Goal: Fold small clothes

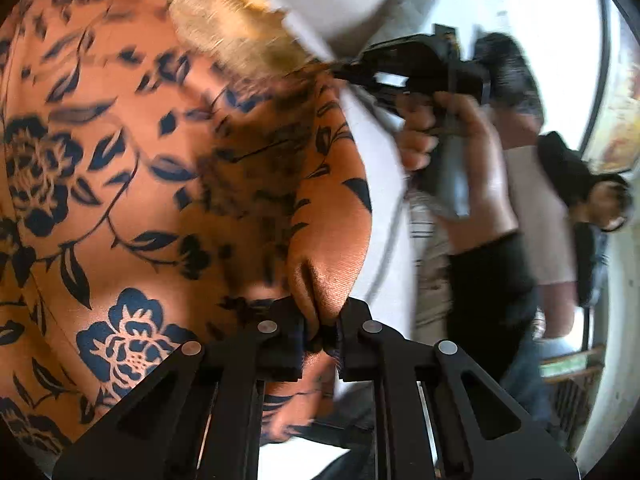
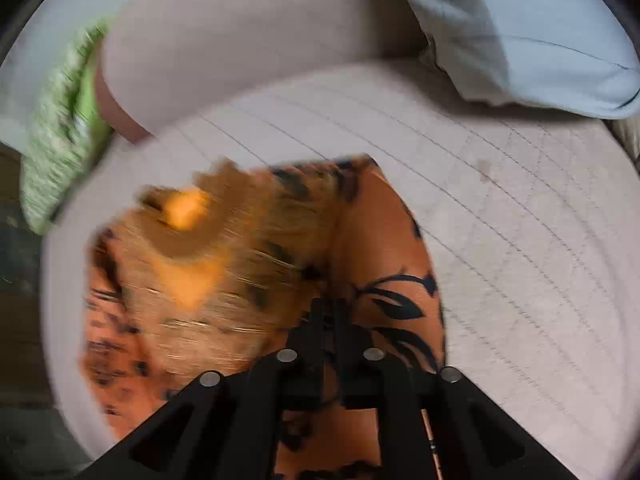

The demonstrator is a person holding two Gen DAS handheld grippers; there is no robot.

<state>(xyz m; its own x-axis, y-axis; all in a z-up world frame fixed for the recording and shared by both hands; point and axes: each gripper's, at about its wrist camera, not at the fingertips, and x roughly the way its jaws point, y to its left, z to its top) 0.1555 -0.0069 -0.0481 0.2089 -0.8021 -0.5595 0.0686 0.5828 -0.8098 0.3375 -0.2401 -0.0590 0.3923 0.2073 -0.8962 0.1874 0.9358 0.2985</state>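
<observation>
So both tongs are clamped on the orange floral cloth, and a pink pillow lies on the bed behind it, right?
Not quite: the pillow is pale blue, not pink, as the right wrist view shows. The rest holds: the left tongs and right tongs are both clamped on the orange floral cloth.

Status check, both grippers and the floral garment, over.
Left gripper shut on orange floral garment. Right gripper shut on it too. Garment bunched, unfolded. Pale pillow lies clear.

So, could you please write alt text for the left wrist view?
The left hand-held gripper pinches a fold of orange floral garment that fills the frame's left. At right, a hand holds the right hand-held gripper at the cloth's far edge.
</observation>
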